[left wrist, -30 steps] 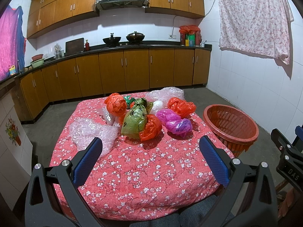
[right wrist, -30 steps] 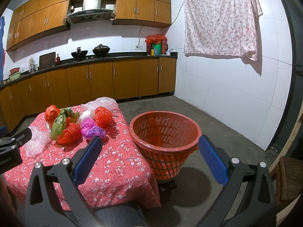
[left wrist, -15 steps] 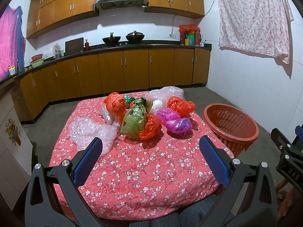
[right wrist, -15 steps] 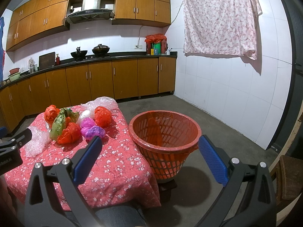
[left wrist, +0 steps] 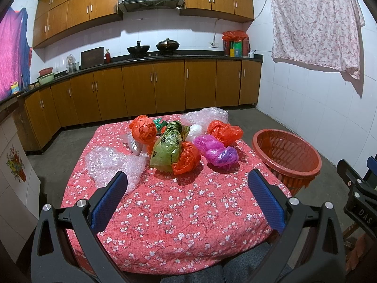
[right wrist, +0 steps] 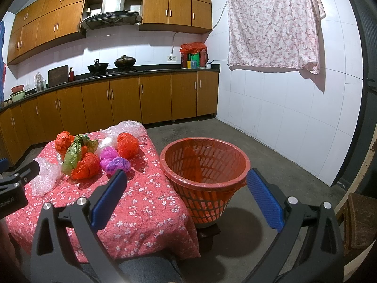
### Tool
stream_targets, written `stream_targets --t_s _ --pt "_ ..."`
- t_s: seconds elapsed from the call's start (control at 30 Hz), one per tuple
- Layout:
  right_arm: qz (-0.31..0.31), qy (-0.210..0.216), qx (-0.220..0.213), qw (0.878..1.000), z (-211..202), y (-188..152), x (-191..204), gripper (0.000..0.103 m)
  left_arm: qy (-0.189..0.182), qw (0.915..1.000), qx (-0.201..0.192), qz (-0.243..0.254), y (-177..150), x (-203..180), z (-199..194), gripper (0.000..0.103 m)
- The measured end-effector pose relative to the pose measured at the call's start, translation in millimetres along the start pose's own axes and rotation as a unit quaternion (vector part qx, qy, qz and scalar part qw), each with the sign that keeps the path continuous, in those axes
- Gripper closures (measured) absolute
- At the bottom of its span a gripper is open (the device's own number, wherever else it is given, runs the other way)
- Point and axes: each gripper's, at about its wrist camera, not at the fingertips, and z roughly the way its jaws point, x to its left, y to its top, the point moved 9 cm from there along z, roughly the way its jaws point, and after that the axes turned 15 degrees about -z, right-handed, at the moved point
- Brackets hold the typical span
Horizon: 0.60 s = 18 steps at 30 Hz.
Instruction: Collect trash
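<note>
Knotted plastic bags lie in a heap on the far half of the floral red tablecloth (left wrist: 179, 212): orange ones (left wrist: 142, 129) (left wrist: 186, 158) (left wrist: 225, 132), a green one (left wrist: 167, 149), purple ones (left wrist: 221, 155), plus bubble wrap (left wrist: 110, 165). An orange mesh basket (left wrist: 286, 158) with an orange liner stands on the floor right of the table; it also shows in the right wrist view (right wrist: 205, 165). My left gripper (left wrist: 187, 198) is open and empty over the table's near half. My right gripper (right wrist: 186, 197) is open and empty, near the basket.
More bubble wrap (left wrist: 207, 116) lies at the table's far edge. Wooden cabinets (left wrist: 165, 87) and a counter with woks run along the back wall. A floral cloth (left wrist: 313, 21) hangs on the right wall. A wooden stool (right wrist: 360, 217) stands at the far right.
The left view has shifted very slightly; the bags sit a touch higher in frame. Both grippers stay open and empty.
</note>
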Motion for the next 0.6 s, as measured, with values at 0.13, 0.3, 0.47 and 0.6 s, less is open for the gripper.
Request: stream_targets --t_s 0.13,0.3,0.47,0.6 --pt "0.0 0.0 0.0 1.0 0.0 -0.2 -0.1 0.004 0.0 1.0 0.0 0.0 0.1 0.1 -0.2 0.002" --pt "0.0 0.0 0.0 1.0 0.2 -0.5 0.0 0.004 0.0 1.0 0.0 0.0 0.0 0.0 0.0 0.002" --pt "0.001 0.0 0.0 1.0 0.4 -0.8 0.6 0.004 0.0 1.0 0.0 0.0 0.0 0.0 0.1 0.002" --pt "0.001 0.0 0.0 1.0 0.7 -0.9 1.2 0.004 0.0 1.0 0.001 0.0 -0.1 0.0 -0.3 0.002"
